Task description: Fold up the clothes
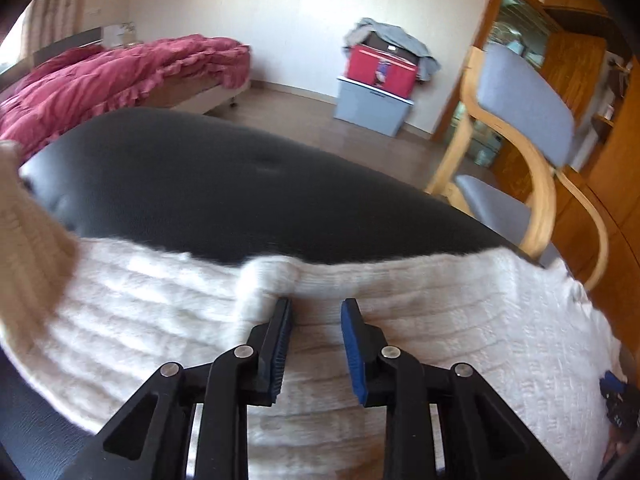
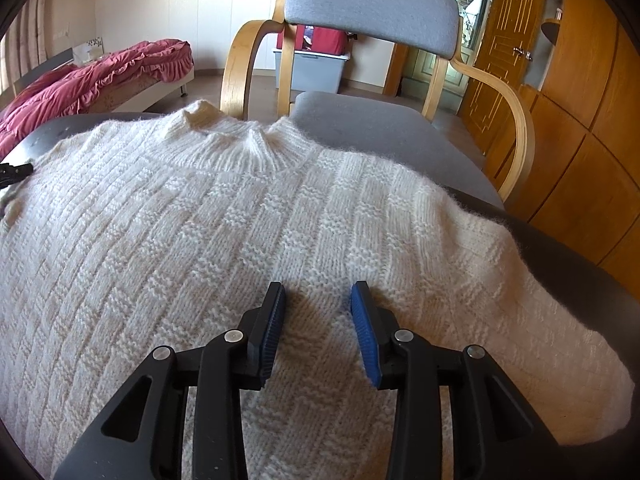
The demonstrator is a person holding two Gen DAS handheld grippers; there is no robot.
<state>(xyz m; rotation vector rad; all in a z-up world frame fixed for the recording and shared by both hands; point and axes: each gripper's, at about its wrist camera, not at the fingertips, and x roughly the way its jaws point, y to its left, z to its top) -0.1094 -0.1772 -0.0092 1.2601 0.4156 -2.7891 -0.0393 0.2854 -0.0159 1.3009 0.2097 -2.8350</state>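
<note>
Behind the black padded worktop (image 1: 208, 184) stand a bed with a red quilt (image 1: 100, 76) and a grey wooden armchair (image 2: 372, 12). On the worktop lies a cream knitted sweater (image 2: 224, 232), spread flat. Left claw (image 1: 316, 308) and right claw (image 2: 318, 292) both hang over the knit, jaws apart, pinching nothing.
</note>
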